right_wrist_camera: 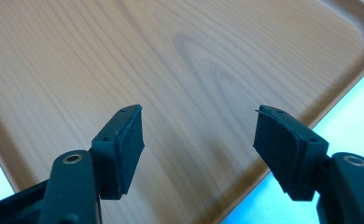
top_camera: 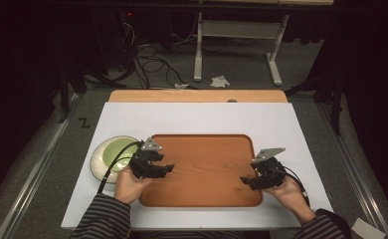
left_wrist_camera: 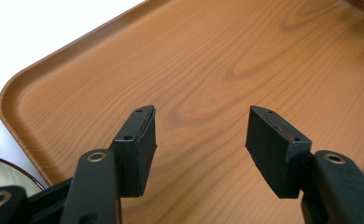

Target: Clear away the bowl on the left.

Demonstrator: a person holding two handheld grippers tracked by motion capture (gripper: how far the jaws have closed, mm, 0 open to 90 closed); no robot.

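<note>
One tray [top_camera: 207,169], one plate [top_camera: 107,154] and two tongs sit on the white counter [top_camera: 192,117]. The tray is wood-grained brown with rounded corners and a low raised rim, lying bare at the counter's middle. The pale green, dark-rimmed plate is just beside the tray's left edge. The left tongs [top_camera: 169,168] hang over the tray's left part, jaws spread and holding nothing. The right tongs [top_camera: 244,180] hang over its right part, likewise spread.

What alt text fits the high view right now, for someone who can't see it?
A person holds the left tool and right tool, both open, over opposite ends of a bare wooden tray. A green plate sits left of it.
</note>
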